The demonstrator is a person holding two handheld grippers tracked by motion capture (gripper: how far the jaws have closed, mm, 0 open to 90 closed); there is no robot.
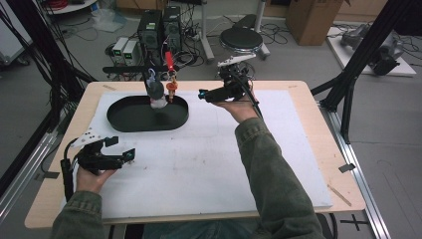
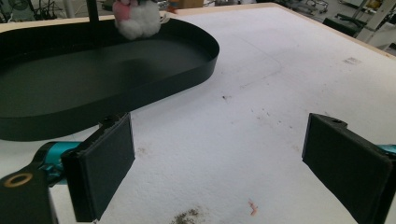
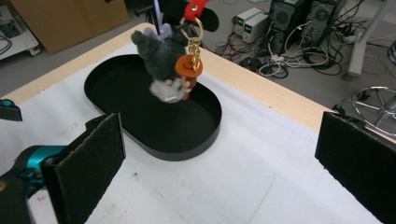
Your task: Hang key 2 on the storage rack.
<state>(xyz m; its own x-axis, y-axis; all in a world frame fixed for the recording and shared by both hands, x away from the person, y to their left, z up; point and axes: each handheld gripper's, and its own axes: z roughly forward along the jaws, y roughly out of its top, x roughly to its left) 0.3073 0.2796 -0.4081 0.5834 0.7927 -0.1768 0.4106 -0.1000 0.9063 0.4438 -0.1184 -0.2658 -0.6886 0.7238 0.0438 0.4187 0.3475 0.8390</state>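
Right gripper (image 1: 205, 94) is hovering just right of the hanging charms, jaws spread wide and holding nothing; in the right gripper view the two pads (image 3: 88, 163) are framing the target from a little way off. Looks like the approach step of picking a charm off the rack.

Targets: grey plush toy keychain (image 3: 159, 56) and an orange keychain charm (image 3: 188, 70) on a gold chain, both dangling from the black bar (image 1: 130, 69) over the far rim of the black oval tray (image 1: 124, 119). The two are hanging touching or nearly so (can't tell which from here). Tray is looking empty.

Left gripper (image 1: 123, 149) is idling low at the near-left of the white mat (image 1: 209, 164), well apart from the tray's charms, jaws also spread, nothing between them.

Next move, as I judge it: right gripper needs to be closing in level with one charm, straddling it alone, then pinching. Risk is catching both at once or setting them swinging.
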